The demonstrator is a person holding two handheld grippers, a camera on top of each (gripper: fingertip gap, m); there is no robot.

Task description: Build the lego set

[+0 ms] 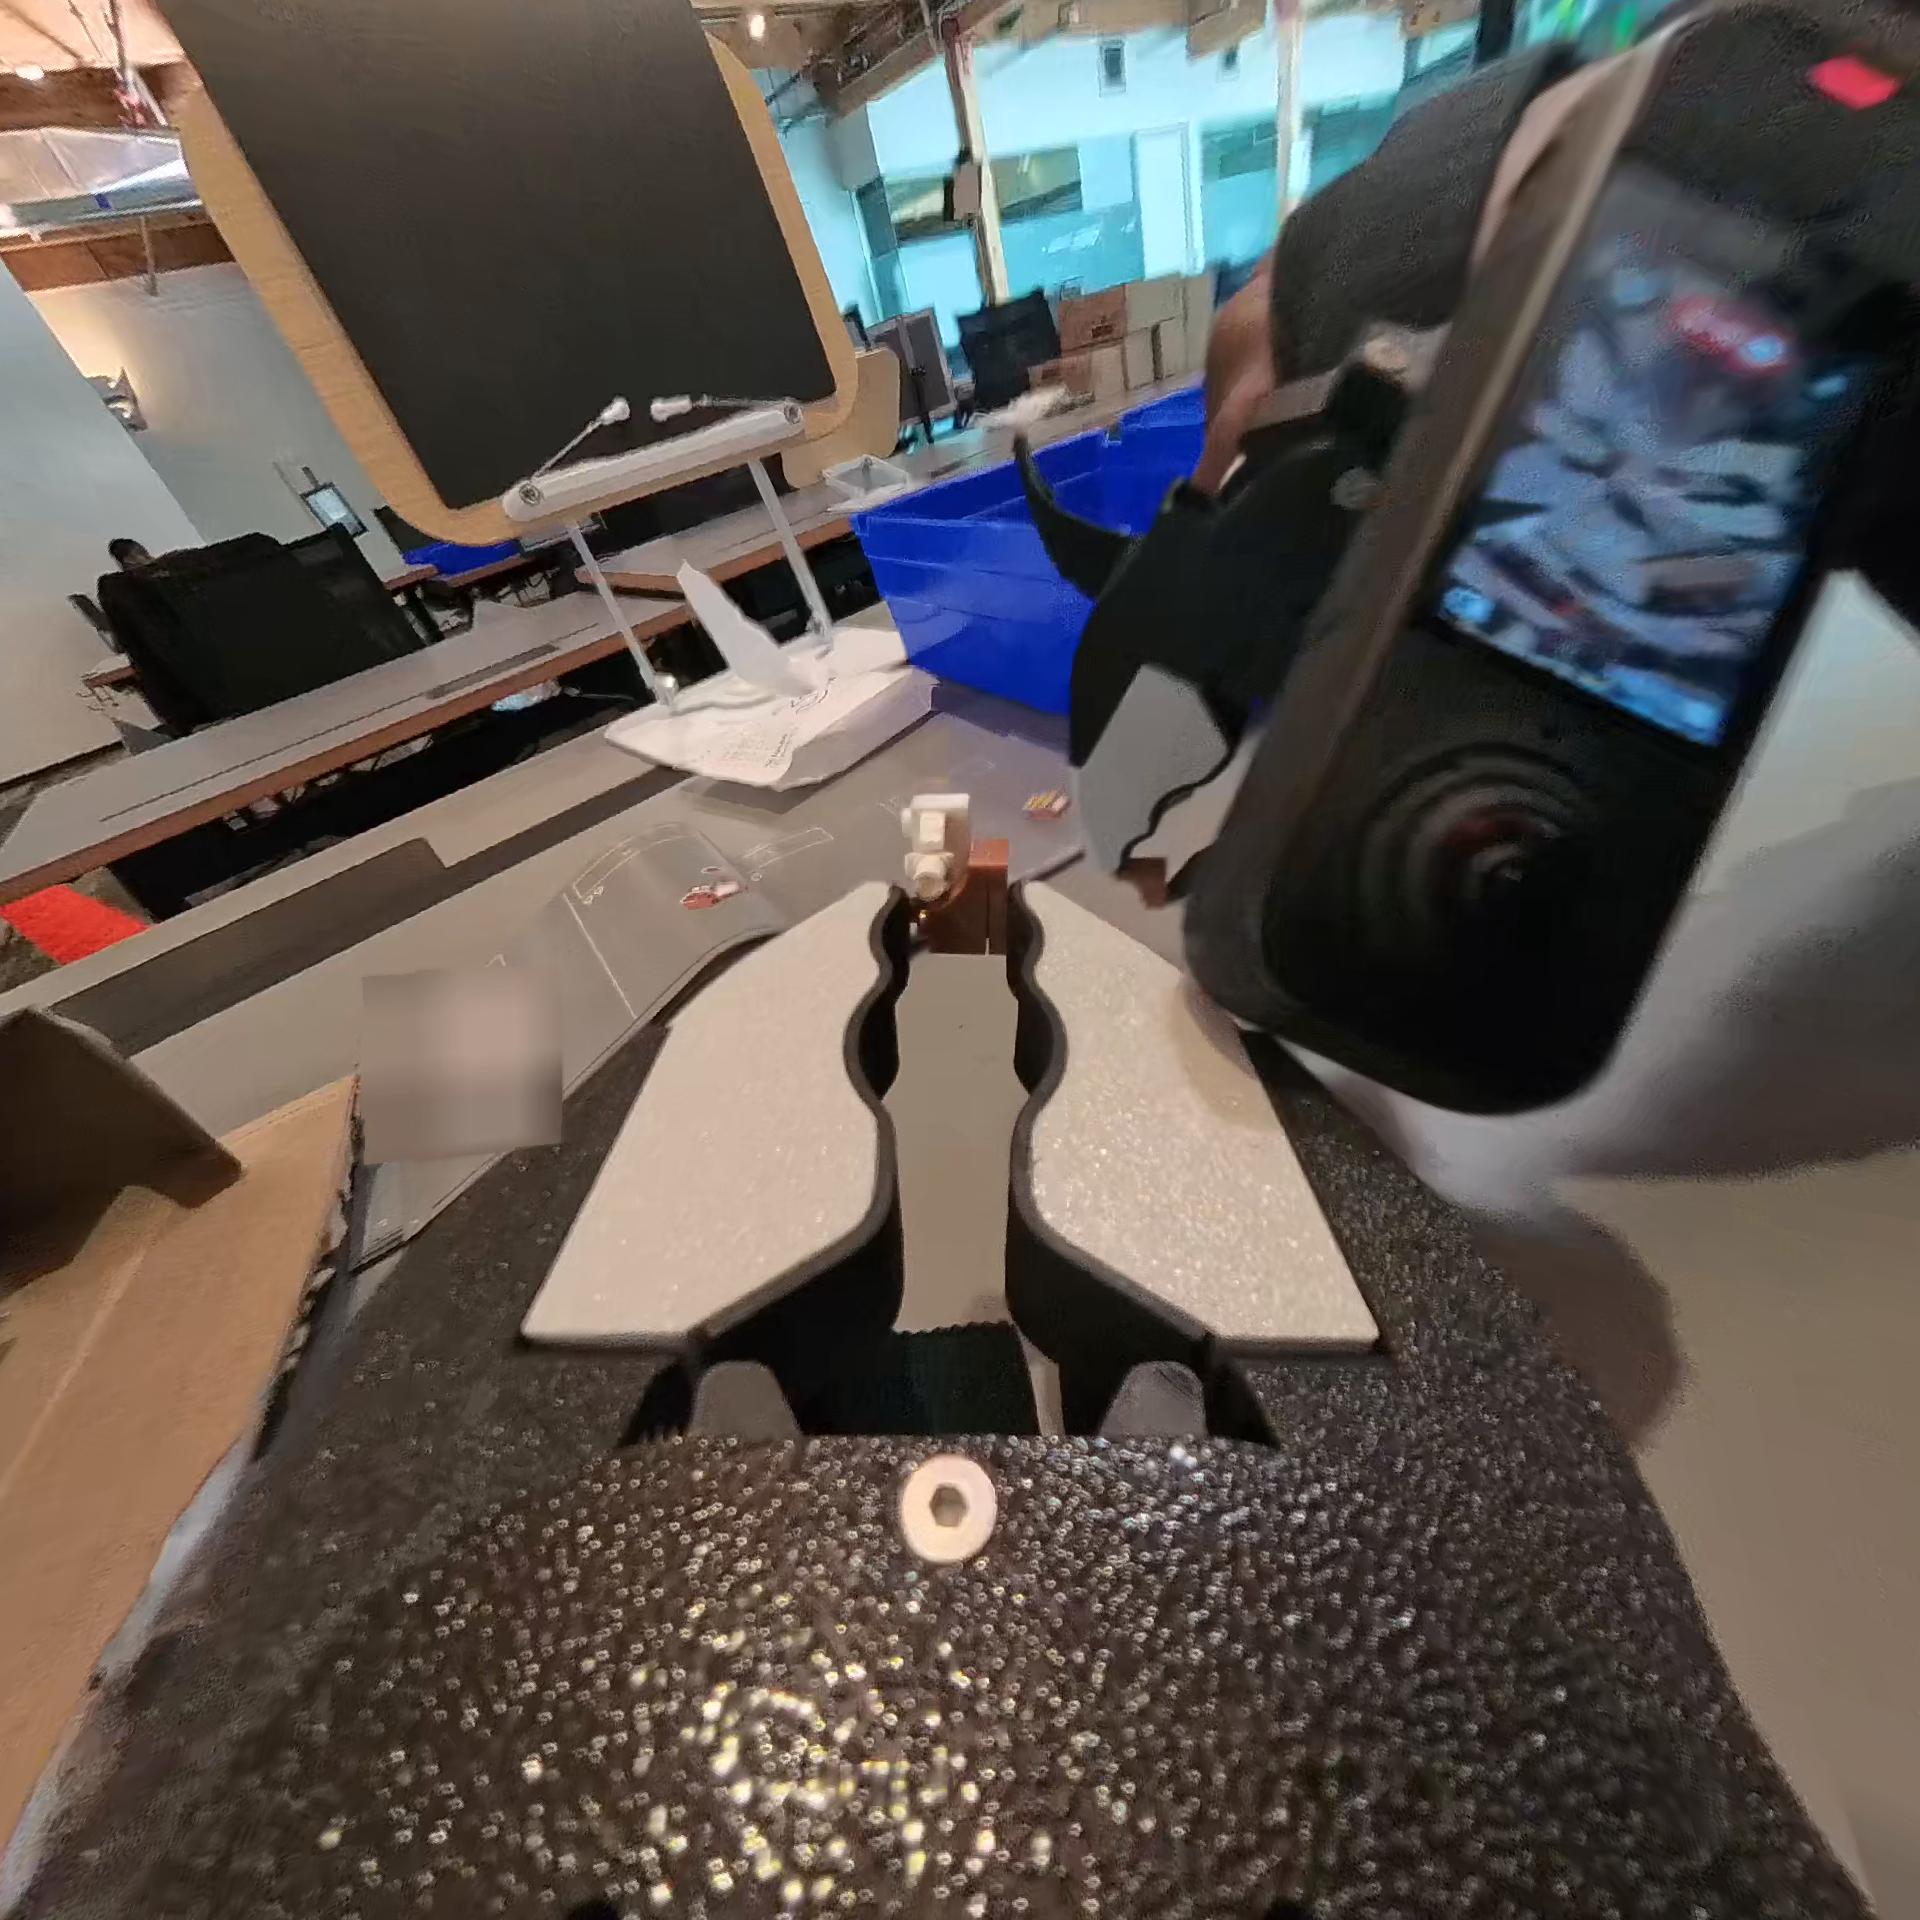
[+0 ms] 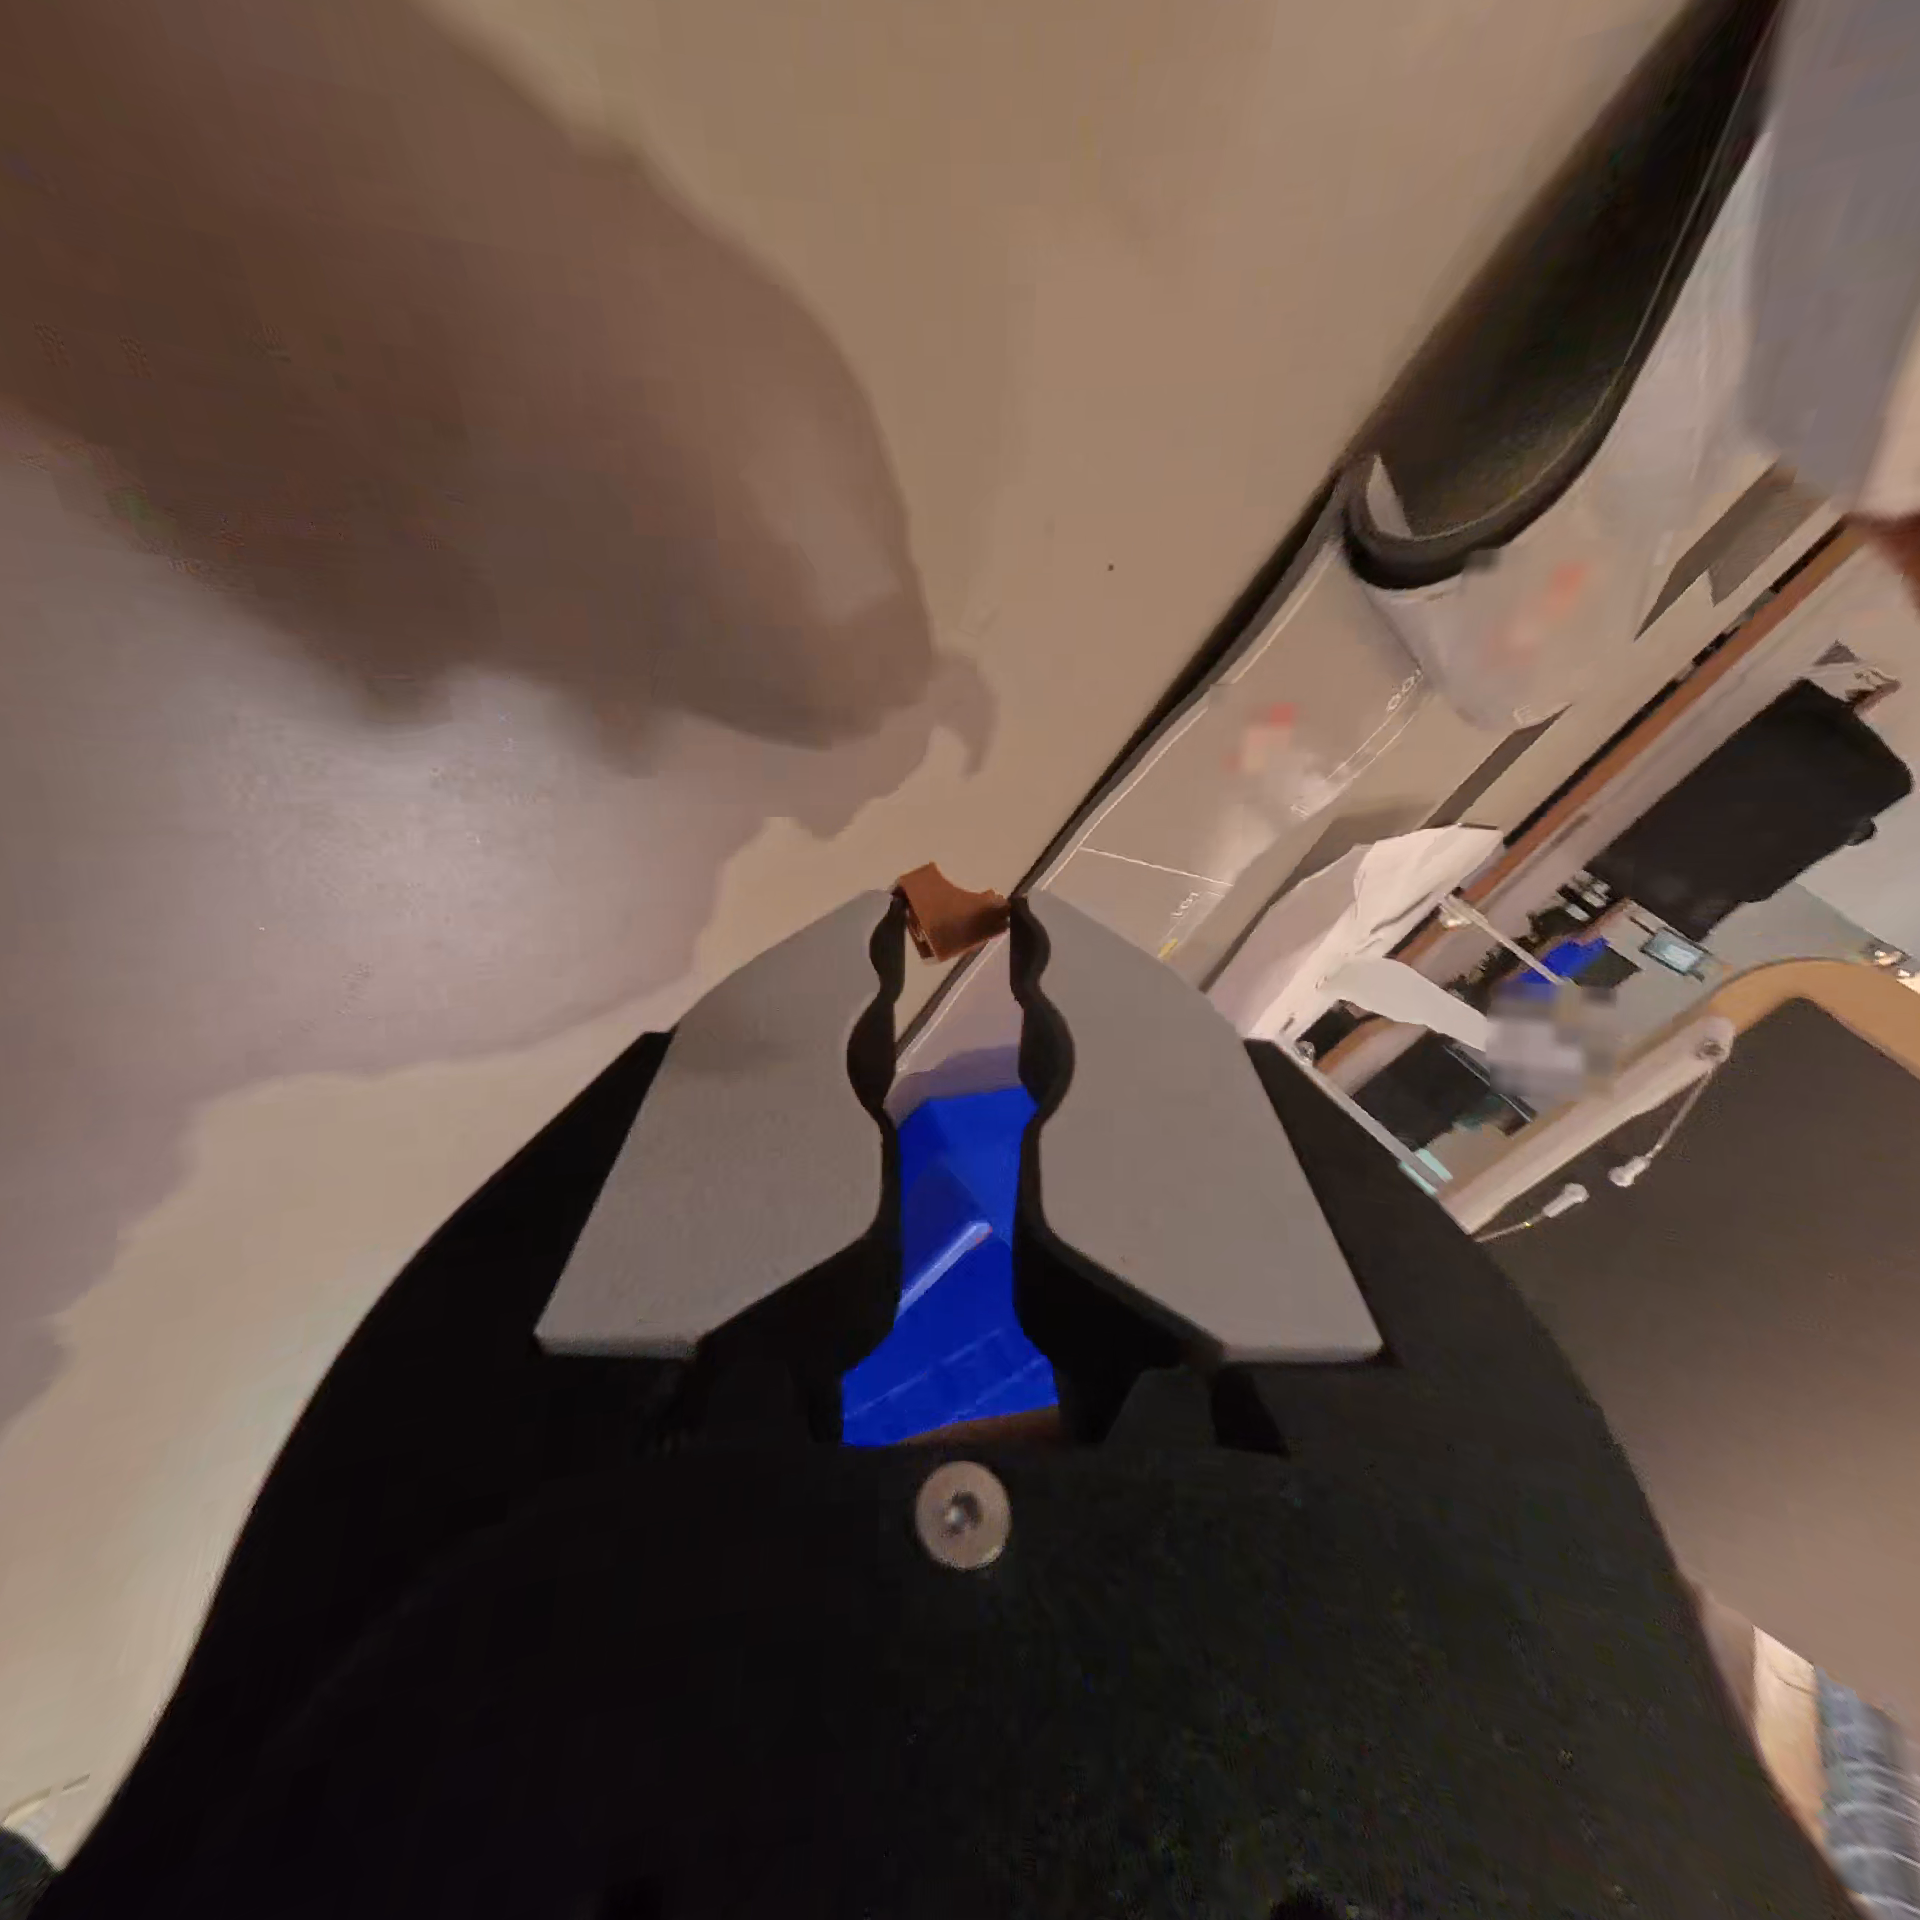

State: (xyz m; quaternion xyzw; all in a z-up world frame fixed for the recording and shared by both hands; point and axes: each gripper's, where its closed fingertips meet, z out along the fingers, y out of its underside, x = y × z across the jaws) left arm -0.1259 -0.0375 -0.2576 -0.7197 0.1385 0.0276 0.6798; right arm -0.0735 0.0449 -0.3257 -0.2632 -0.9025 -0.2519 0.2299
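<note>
Left gripper (image 1: 956, 914) clamped on a small brown-and-white brick assembly (image 1: 951, 878) above a grey table (image 1: 312, 966), right gripper (image 2: 951, 920) pinching a small brown brick (image 2: 948, 920) at its fingertips, just right of the assembly, blue bin (image 1: 966, 582) behind.

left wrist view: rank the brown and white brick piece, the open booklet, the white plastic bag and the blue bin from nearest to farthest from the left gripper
1. brown and white brick piece, between the left gripper fingers
2. open booklet, left on the table
3. white plastic bag, beyond, centre
4. blue bin, behind, to the right
</note>
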